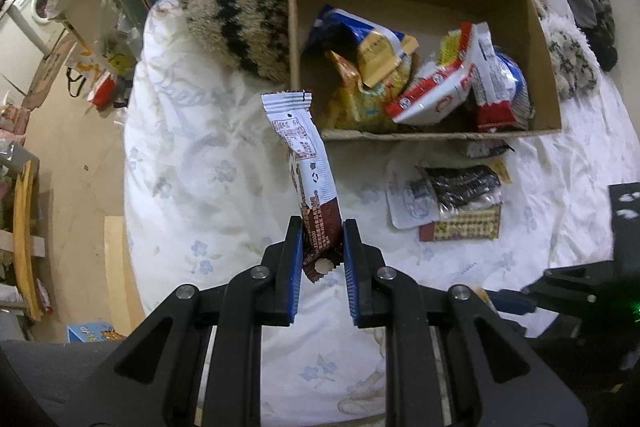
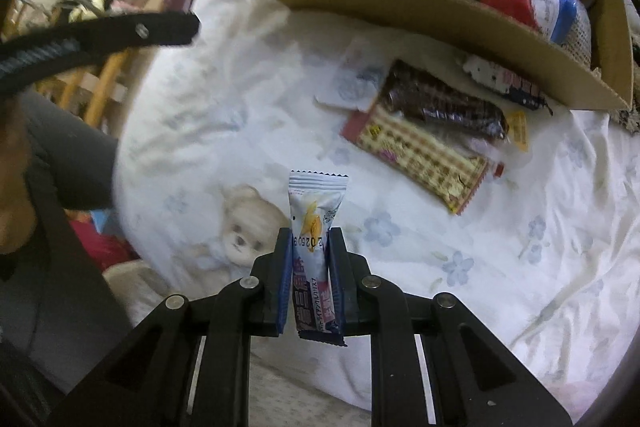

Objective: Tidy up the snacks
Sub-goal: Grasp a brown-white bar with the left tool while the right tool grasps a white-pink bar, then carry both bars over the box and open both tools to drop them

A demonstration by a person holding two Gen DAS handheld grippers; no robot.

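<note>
The left gripper (image 1: 322, 247) holds a brown-and-white snack bar (image 1: 310, 163) clamped between its blue pads, the bar sticking up and away toward the cardboard box (image 1: 544, 67); the right gripper (image 2: 308, 267) has its jaws narrowed onto a white-and-blue snack bar (image 2: 316, 219), pinched low on the wrapper with the crimped end standing free. The box sits at the far side of the floral bedsheet (image 1: 208, 163), already holding several packets (image 1: 432, 83); a checked packet (image 2: 420, 151) with a dark cookie pack (image 2: 440, 107) on it lies on the sheet just in front of the box's near wall.

The step in hand looks like carrying both bars to the box. To do it well, each hand should lift its bar clear of the near wall before moving over the opening; the long left bar is held near one end, so it may swing, and a steady, level carry suits it; release should come low, over the free space at the left of the box.
</note>
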